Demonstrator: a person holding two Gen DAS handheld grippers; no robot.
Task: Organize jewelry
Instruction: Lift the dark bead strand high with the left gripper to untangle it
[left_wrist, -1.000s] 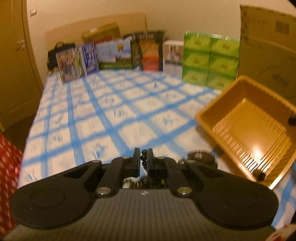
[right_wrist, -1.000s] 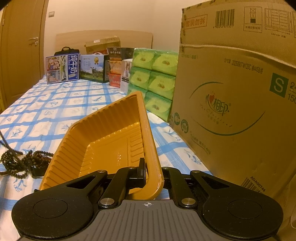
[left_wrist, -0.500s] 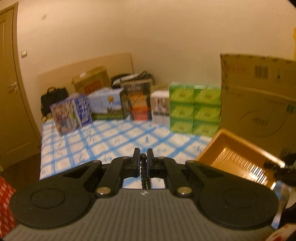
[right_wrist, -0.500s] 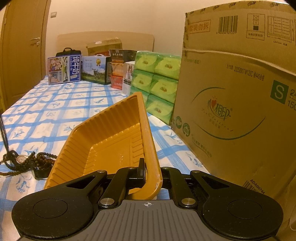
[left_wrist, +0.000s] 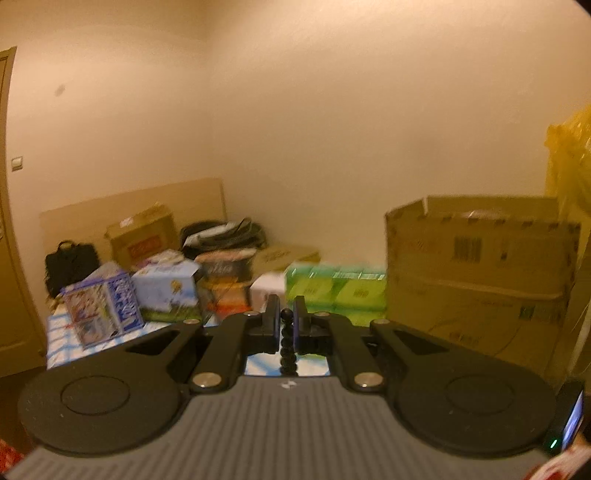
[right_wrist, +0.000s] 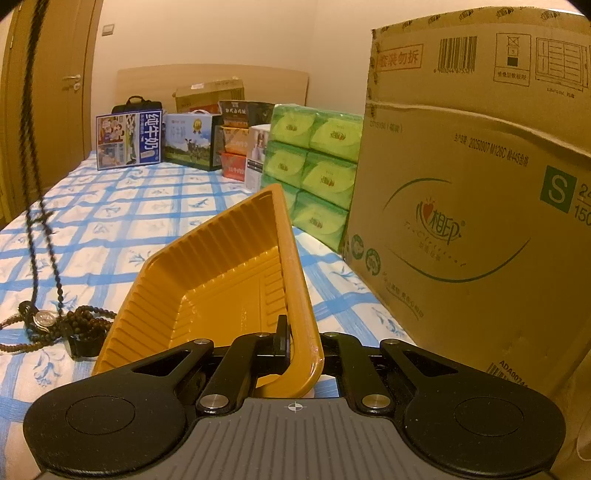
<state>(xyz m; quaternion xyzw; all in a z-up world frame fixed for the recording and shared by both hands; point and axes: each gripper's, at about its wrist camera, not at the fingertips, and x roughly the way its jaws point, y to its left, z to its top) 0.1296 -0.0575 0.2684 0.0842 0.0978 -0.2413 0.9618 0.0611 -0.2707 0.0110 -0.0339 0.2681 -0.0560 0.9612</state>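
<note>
1. Bead necklace (left_wrist: 286, 345) is pinched between the jaws of the left gripper (left_wrist: 286, 325), jaws nearly together with only the dark beads between them; a short run of beads shows hanging down through the gap.
2. Right wrist view: the strand (right_wrist: 31, 147) runs as a dark line from the top left corner down to the bedsheet (right_wrist: 147, 206), left of the tray. Grip sits high on the strand, probably so the length can pull free of the heap.
3. Lower end is not clear of the sheet: it joins the bead pile (right_wrist: 79, 321), a tangle of brown beads with a round metal charm (right_wrist: 43, 317), lying just beside the tray's left wall, possibly touching it.
4. Right gripper (right_wrist: 295, 343) is clamped on the near corner rim of the orange tray (right_wrist: 221, 273). One finger (right_wrist: 281, 332) shows inside the wall; the other is hidden behind the rim.
5. Tray is tilted, far end raised, open side facing left toward the pile. Judgement: held so as a steady target for the beads.
6. Tray looks empty, so sorting is at an early stage.
7. Right of the tray stands a large cardboard box (right_wrist: 461, 221); green tissue packs (right_wrist: 314, 155) sit beyond the tray's far corner, so room on that side is tight.
8. Risk: tangled strands may drag the whole pile up together or snag on the tray rim.
9. Left wrist view is blurred; tray and pile not visible there.
</note>
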